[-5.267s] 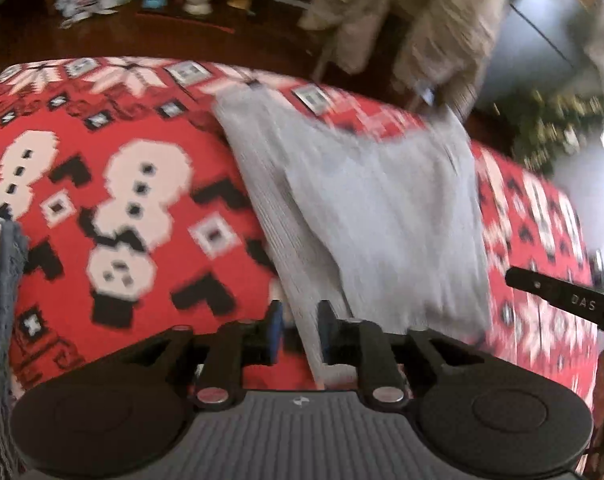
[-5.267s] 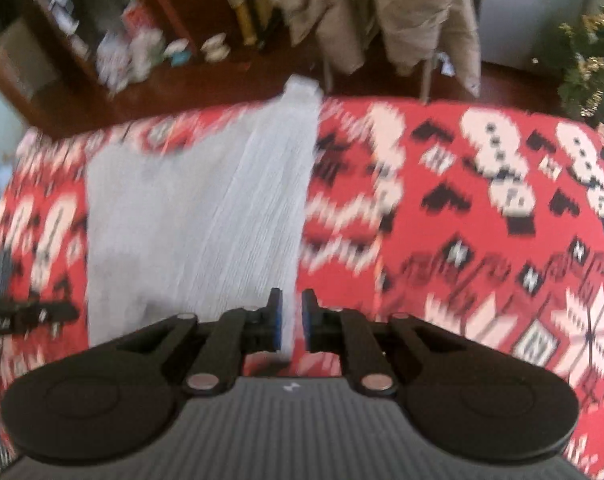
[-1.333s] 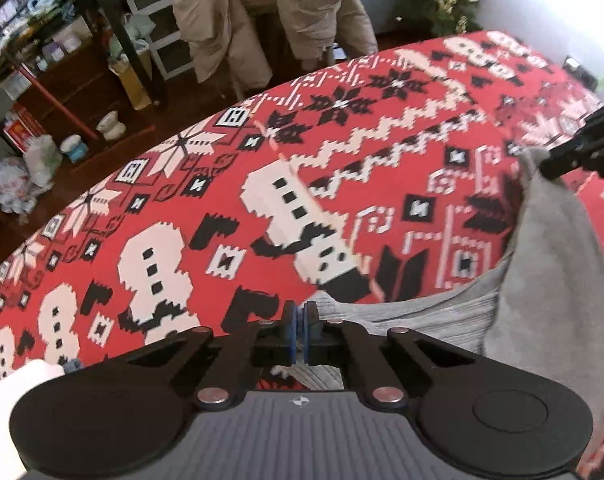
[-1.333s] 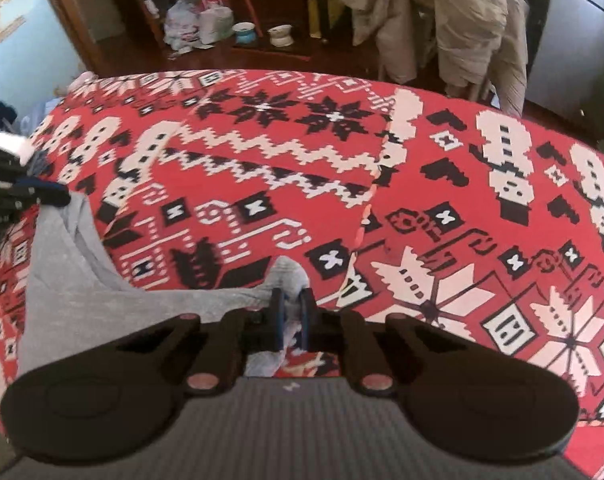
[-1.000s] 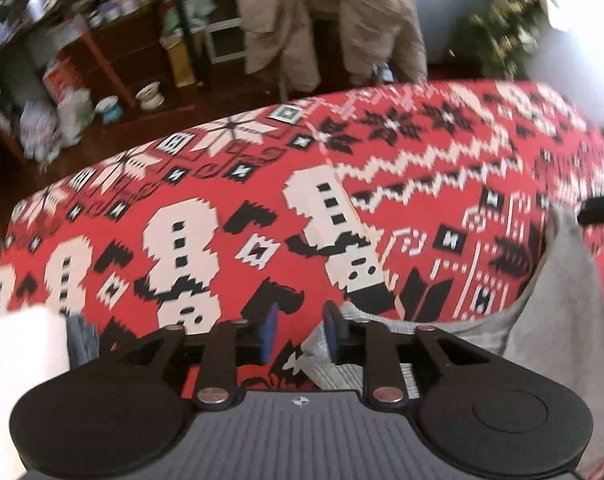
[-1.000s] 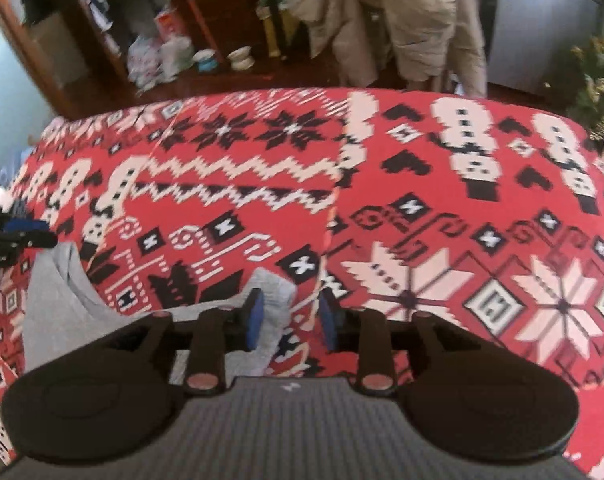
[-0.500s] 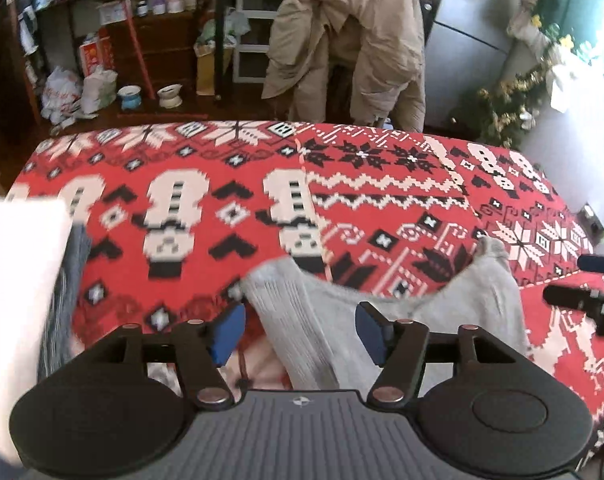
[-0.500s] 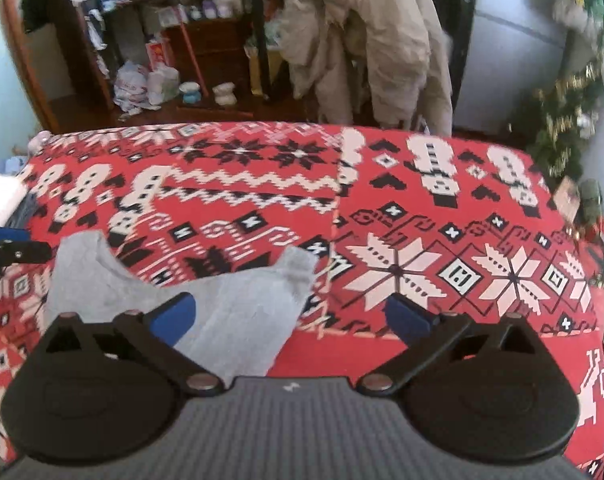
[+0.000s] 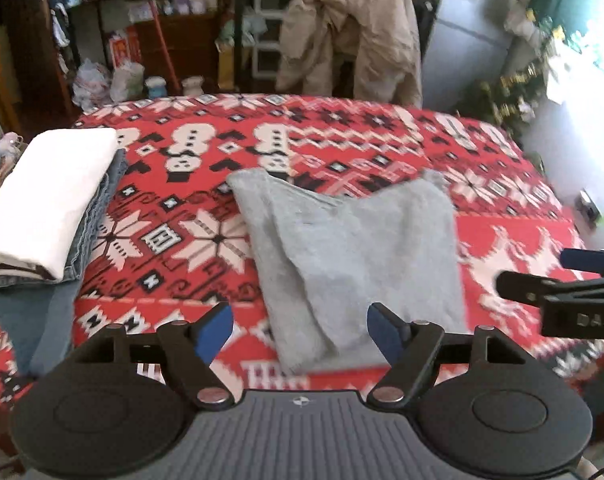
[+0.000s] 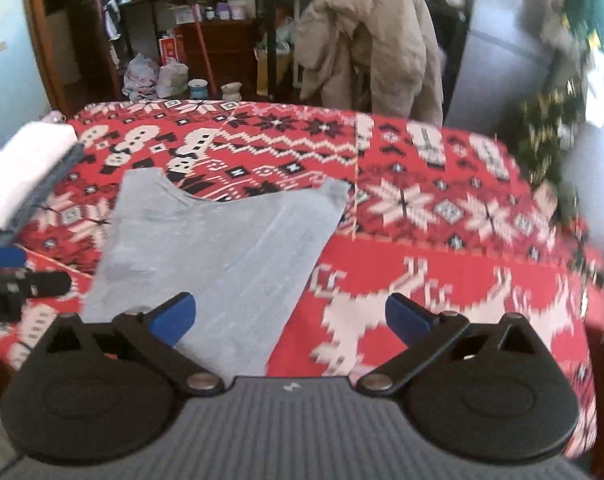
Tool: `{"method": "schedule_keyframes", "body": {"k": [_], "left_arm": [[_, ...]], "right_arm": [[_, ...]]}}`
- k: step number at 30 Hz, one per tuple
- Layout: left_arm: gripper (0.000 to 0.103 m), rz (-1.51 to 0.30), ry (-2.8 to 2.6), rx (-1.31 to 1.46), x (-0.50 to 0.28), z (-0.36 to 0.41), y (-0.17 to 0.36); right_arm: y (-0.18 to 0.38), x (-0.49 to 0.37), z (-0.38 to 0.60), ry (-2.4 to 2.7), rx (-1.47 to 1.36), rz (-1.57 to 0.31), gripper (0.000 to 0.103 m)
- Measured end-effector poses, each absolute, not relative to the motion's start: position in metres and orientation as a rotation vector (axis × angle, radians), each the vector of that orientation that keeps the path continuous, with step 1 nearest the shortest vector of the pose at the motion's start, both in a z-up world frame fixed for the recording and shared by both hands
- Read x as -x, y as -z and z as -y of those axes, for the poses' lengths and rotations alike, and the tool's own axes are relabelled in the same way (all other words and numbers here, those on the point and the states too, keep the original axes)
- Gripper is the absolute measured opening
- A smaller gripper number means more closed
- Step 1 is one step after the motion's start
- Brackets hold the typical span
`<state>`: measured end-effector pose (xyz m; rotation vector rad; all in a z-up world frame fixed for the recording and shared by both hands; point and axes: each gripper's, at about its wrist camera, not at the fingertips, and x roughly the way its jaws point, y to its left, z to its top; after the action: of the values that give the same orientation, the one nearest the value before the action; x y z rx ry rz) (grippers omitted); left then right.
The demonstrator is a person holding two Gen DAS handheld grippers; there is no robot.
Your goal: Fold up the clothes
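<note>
Grey knitwear (image 9: 353, 248), the garment being folded, lies flat on the red patterned bedspread (image 9: 381, 136), ahead of and below both sets of fingers, with two corners pointing away and a dip between them, and one long side lapped over as a narrower panel. Neither gripper has hold of it: the left gripper (image 9: 300, 330) has just been opening and its blue pads stand well apart over the near edge with only air between them, and the right gripper (image 10: 290, 320) is spread as wide as it goes, one pad over the garment's near right part and the other over bare bedspread. This looks like the pause between two folds, so the next step, as I judge it, is to pick fresh corners. It should go best if each gripper comes down on a matching corner, pinches every layer there and not just the top one, and both lift evenly so the lapped panel does not slide open. A stack of folded clothes (image 9: 46, 200), white on top of blue, sits well off to the left of the left fingers; it is probably where this piece ends up.
</note>
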<state>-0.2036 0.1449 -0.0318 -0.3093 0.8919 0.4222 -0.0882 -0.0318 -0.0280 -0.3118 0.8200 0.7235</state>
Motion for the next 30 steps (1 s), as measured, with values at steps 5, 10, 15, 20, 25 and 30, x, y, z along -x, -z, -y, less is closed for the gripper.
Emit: {"method": "schedule_keyframes", "body": {"k": [5,10,15,20,25,30], "left_arm": [[0.082,-0.817,-0.39,0.303,0.2,-0.141,0.001],[0.079,-0.827,-0.345,0.522,0.185,-0.176,0.004],[0.061,-0.828,-0.423,0.654,0.159,-0.216,0.027],[0.041,-0.866,-0.422,0.822,0.133,-0.258,0.072],[0.04,-0.885,-0.414,0.881,0.122,-0.282,0.094],[0.041,-0.883,-0.384,0.939,0.12,-0.288,0.108]], "right_arm": [[-0.003,0.09,0.04,-0.698,0.274,-0.852,0.102],[-0.028,0.085,0.041,-0.74,0.196,-0.827,0.102],[-0.037,0.059,0.028,-0.759,0.05,-0.865,0.099],[-0.019,0.011,0.002,-0.752,-0.063,-0.915,0.078],[0.019,-0.041,-0.02,-0.75,-0.147,-0.994,0.06],[0.051,-0.066,-0.026,-0.768,-0.244,-1.02,0.061]]}}
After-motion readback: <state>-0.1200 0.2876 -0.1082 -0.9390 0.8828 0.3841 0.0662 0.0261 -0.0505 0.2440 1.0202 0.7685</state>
